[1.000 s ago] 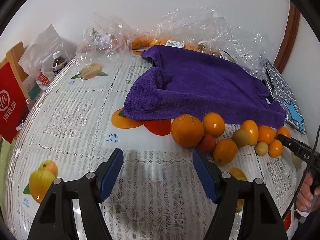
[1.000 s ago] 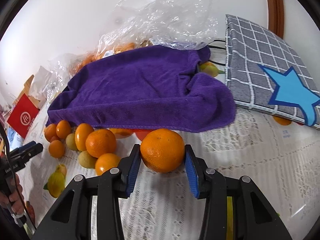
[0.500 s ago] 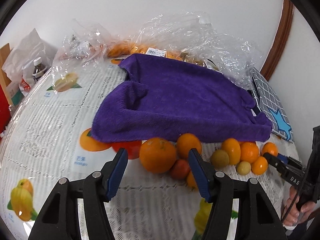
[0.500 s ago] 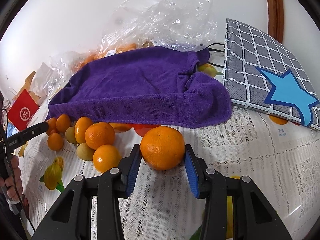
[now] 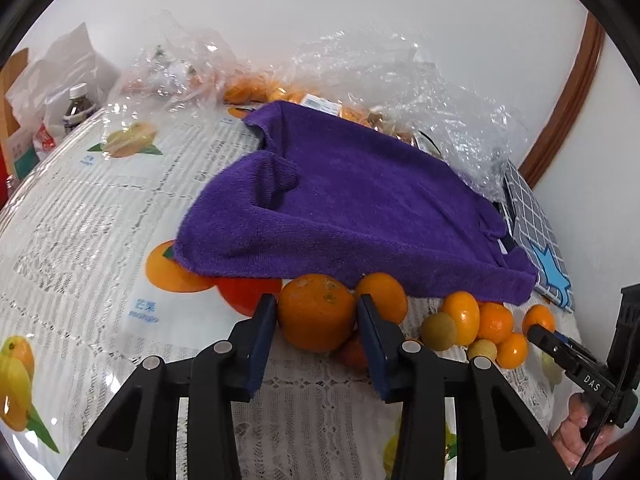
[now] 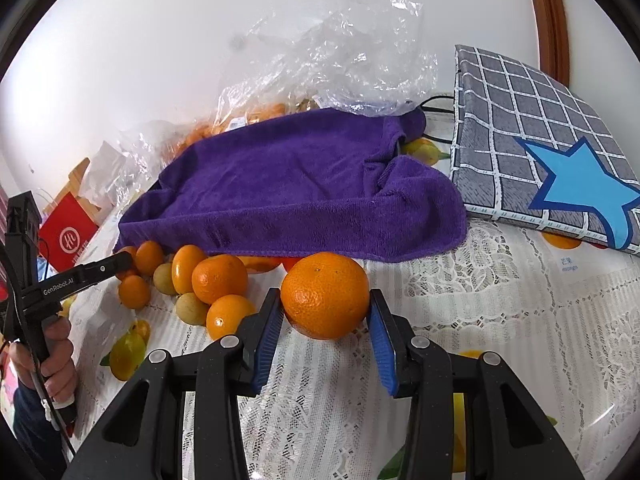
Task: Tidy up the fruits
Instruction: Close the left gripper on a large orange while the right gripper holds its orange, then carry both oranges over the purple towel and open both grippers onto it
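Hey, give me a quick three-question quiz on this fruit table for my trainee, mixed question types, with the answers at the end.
1. True or false: the purple towel lies on top of the grey checked cushion.
2. What sits between the fingers of the right gripper? A) a large orange B) a green apple C) a bottle
3. Fill in: the star on the cushion is ___.

Key: 1 false, the towel lies beside the cushion; 2 A; 3 blue.
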Action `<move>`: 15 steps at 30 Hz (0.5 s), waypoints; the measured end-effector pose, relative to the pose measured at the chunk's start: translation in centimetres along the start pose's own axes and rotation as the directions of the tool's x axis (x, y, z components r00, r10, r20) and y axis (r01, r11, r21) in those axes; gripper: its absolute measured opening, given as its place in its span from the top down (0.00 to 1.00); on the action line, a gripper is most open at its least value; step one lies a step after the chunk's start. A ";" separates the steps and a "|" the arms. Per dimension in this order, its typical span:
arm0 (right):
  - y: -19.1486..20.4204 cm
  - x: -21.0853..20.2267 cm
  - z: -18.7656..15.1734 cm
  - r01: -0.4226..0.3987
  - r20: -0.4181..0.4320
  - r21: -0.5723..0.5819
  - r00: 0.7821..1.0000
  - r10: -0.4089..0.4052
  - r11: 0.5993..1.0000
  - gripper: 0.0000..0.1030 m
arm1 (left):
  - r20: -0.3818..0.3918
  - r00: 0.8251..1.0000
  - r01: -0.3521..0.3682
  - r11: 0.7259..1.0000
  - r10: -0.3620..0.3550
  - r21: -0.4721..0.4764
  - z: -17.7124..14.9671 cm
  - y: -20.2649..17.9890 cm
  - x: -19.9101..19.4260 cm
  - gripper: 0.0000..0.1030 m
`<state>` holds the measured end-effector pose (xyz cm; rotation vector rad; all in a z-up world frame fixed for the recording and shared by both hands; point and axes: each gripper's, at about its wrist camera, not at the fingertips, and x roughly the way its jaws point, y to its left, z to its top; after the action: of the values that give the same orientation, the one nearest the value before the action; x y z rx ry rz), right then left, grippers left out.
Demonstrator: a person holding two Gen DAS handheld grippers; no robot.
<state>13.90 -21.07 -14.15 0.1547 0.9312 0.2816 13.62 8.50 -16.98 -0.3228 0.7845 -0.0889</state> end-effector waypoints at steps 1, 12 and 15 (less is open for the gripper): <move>0.0 0.0 0.0 0.000 0.001 0.003 1.000 0.000 1.000 0.59 | 0.012 1.000 0.007 1.000 -0.006 -0.008 0.0 0.2 -0.2 0.62; -0.3 -1.0 -0.2 -0.003 0.056 0.020 0.998 0.002 1.000 0.59 | 0.146 0.989 0.046 0.996 -0.034 -0.080 0.5 1.6 -2.9 0.62; -0.5 -1.9 -0.2 -0.005 0.077 0.041 0.997 0.002 0.999 0.59 | 0.180 0.983 0.061 0.993 -0.042 -0.101 0.6 1.9 -3.7 0.62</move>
<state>12.79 -22.15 -12.92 0.2035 0.8602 0.2582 11.40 11.16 -14.64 -0.4463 0.6047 -0.0661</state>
